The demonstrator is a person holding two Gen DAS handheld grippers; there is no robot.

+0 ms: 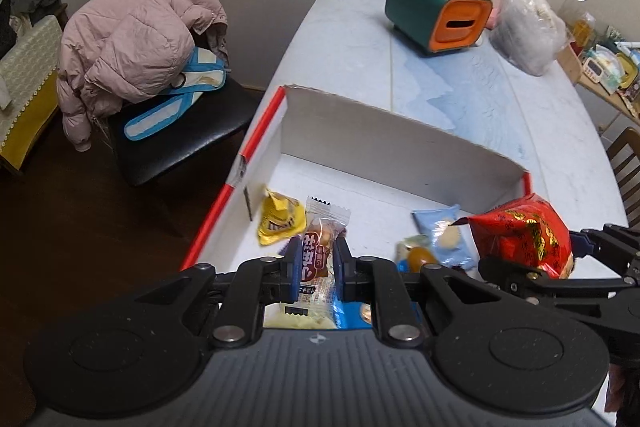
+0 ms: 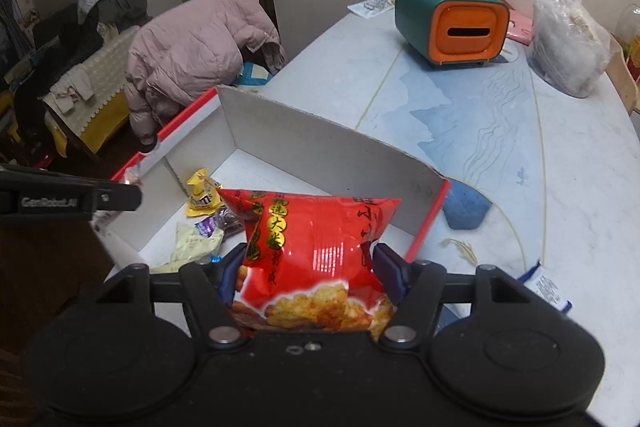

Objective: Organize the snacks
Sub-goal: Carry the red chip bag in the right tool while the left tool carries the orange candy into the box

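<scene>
My left gripper (image 1: 317, 263) clamps a small clear snack packet (image 1: 320, 247) at lower centre, above the white box (image 1: 384, 143). My right gripper (image 2: 308, 267) pinches a red rice-cracker bag (image 2: 316, 247) between both pads, over the box.

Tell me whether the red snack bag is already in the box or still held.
Still held. The red snack bag is clamped between the right tongs, hanging above the white box, not resting on its floor.

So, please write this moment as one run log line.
left claw: shut on small packet | right claw: shut on red bag | both over box
</scene>
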